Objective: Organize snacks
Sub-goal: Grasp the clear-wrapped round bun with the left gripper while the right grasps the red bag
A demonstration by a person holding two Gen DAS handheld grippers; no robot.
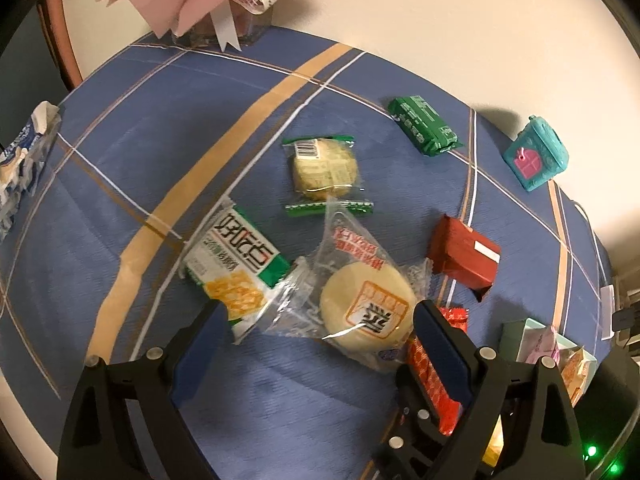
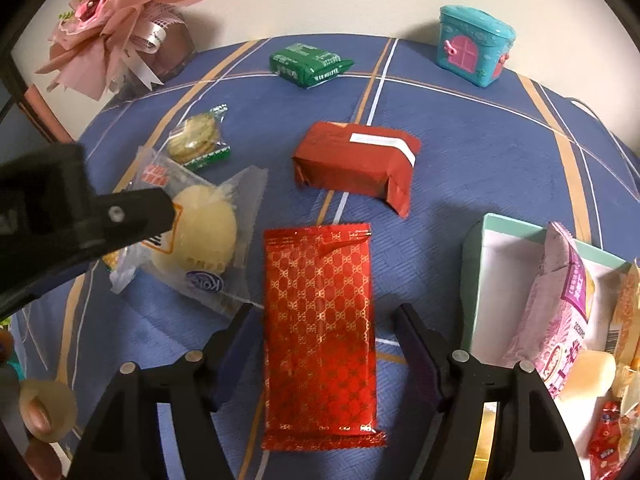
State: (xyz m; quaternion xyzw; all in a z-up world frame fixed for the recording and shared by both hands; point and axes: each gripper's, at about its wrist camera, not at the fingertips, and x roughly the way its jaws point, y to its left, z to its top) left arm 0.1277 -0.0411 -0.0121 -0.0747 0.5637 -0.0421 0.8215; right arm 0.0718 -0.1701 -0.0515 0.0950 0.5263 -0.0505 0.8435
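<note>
The left gripper (image 1: 318,326) hangs spread above a clear-wrapped round cake (image 2: 200,236). Right of it, mid-tabletop (image 2: 460,152), the red foil packet (image 2: 320,332) lies flat, long axis pointing toward the far edge, between the right gripper's (image 2: 322,330) parted, untouching fingers. A dark red pack (image 2: 356,164) lies beyond, and a part-filled box (image 2: 480,280) stands rightmost.

Left gripper (image 1: 316,328): matte black plastic frame, two angled fingers braced by triangular struts. Inner faces carry dark blue pads (image 1: 202,334). Round silver screw heads sit at the finger joints, with more on the black body below the right-side finger. Two green indicator lights glow just right of that body.

Right gripper (image 2: 324,334): same black strutted frame, silver screws at the finger joints, dark blue-purple ribbed pads (image 2: 230,346) on the inner faces.

Left of the right gripper's frame: a fingertip (image 2: 38,416), with a translucent roll around it.
</note>
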